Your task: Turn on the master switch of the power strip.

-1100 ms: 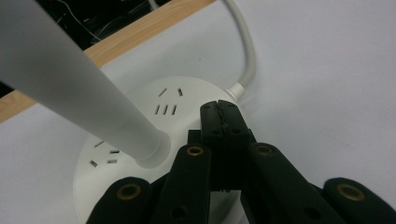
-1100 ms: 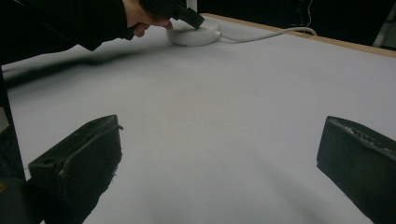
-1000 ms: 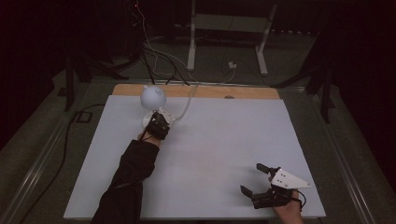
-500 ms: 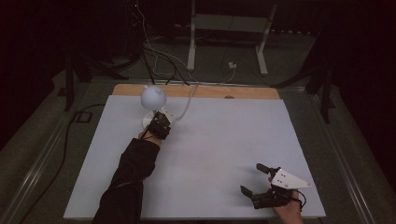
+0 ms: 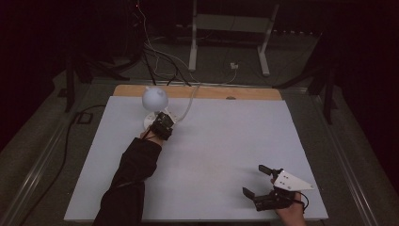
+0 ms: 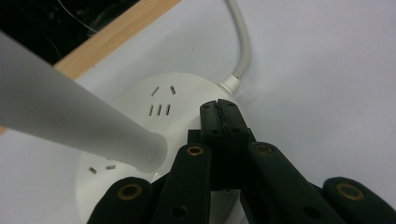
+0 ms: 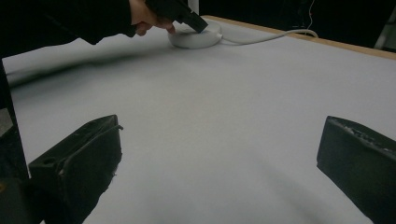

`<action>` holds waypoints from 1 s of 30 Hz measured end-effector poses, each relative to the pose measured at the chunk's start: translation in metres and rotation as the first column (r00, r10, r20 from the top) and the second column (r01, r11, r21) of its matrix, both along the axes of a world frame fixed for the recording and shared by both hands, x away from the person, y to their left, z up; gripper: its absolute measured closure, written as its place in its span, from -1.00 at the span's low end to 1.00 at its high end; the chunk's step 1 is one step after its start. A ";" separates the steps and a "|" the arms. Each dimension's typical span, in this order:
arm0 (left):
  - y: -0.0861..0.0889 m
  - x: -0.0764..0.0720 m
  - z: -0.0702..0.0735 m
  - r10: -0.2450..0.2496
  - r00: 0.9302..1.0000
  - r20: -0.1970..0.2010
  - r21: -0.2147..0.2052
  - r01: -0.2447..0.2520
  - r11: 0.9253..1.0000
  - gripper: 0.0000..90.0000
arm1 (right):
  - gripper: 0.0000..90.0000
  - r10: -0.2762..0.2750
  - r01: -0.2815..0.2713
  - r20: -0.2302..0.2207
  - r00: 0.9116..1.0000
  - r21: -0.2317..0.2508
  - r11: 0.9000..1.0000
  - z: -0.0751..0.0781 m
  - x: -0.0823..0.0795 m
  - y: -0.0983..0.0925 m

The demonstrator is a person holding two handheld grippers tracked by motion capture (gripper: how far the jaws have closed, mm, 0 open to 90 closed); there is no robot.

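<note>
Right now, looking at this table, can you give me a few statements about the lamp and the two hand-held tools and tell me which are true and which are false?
1. The left gripper has its jaws closed together over the lamp base. True.
2. The right gripper has its jaws pressed shut. False: they stand wide apart above bare table.
3. A white cable leaves the lamp base. True.
4. The right gripper is beside the lamp. False: it is at the near right of the white table, far from the lamp at the far left.
5. The lamp head is a black cube. False: it is a rounded white shape.
</note>
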State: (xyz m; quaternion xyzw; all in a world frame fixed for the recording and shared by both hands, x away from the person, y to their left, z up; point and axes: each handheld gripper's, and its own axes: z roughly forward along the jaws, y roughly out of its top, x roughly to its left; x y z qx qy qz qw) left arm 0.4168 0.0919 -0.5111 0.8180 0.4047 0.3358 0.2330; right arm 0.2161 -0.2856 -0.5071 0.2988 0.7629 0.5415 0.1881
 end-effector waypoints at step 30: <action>-0.003 -0.014 0.026 -0.040 0.998 0.040 -0.072 0.043 0.997 1.00 | -1.00 -0.011 0.011 0.004 1.000 0.001 1.000 0.000 0.000 -0.002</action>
